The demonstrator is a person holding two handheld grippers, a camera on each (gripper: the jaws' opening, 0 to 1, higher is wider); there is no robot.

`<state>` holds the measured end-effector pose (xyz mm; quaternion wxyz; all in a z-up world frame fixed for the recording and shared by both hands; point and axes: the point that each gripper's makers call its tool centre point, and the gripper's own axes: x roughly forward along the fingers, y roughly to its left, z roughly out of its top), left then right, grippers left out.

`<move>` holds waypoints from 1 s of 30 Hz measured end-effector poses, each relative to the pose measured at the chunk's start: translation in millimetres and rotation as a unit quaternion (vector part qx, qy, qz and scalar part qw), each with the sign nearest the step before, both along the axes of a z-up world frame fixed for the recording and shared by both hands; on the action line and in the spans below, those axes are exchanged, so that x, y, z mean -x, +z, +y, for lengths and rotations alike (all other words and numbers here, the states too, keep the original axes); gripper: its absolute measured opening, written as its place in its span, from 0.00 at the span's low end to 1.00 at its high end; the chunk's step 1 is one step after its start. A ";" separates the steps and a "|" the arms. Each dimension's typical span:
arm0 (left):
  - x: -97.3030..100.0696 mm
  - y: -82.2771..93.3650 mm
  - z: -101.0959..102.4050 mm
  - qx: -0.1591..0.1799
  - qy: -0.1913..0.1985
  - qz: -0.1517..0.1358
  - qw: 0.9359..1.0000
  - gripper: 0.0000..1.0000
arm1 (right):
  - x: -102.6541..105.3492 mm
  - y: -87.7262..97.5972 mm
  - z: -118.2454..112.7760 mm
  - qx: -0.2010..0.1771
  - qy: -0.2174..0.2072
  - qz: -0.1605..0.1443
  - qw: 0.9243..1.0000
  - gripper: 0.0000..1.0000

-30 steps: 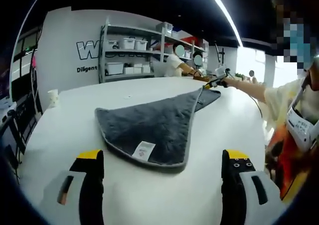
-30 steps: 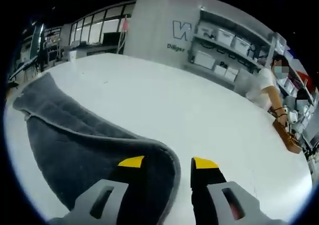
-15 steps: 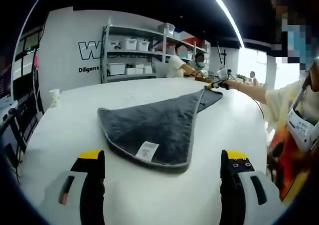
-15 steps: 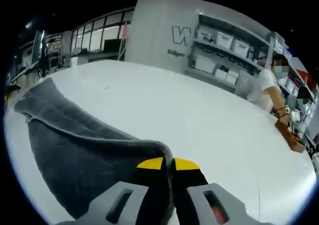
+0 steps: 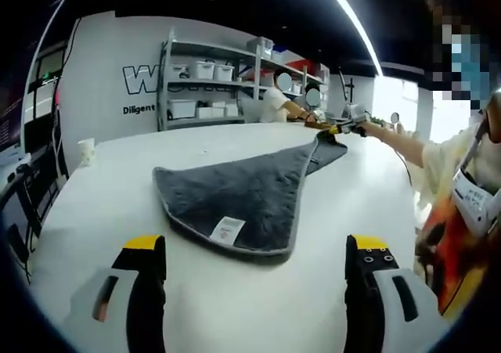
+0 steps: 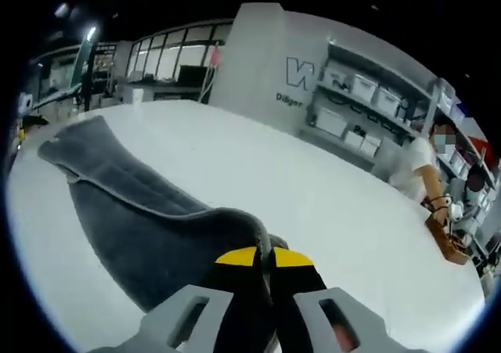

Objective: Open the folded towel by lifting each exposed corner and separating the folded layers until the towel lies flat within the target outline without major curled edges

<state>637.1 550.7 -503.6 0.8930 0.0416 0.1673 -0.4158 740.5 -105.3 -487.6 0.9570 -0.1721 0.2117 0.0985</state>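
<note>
Right gripper [image 6: 264, 253] jaws pinched on the grey towel [image 5: 246, 192] corner — clamped as half a second before, corner lifted higher, left gripper [image 5: 254, 247] jaws wide apart over the white table [image 5: 235, 298], towel's underside hidden, far end draped flat.

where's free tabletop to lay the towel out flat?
Bare white table between the grey towel and the paper cup, and beyond the right gripper toward the shelving. Crowded at the far edge, by the seated people.
</note>
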 end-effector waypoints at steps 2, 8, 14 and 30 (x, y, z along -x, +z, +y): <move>-0.3 0.5 1.0 0.001 0.000 -0.001 1.000 0.93 | 9.0 4.7 2.3 0.001 0.003 -0.006 1.000 0.00; 0.6 1.1 2.4 0.013 -0.004 0.003 1.000 0.93 | 35.3 15.8 6.8 0.006 0.006 -0.028 1.000 0.00; -2.3 6.3 2.8 0.015 -0.009 -0.002 1.000 0.93 | 59.7 19.4 2.5 -0.014 -0.012 -0.057 0.998 0.00; -0.4 2.1 0.6 0.002 -0.019 0.008 1.000 0.93 | 123.0 -23.1 23.5 -0.009 0.029 -0.011 0.999 0.00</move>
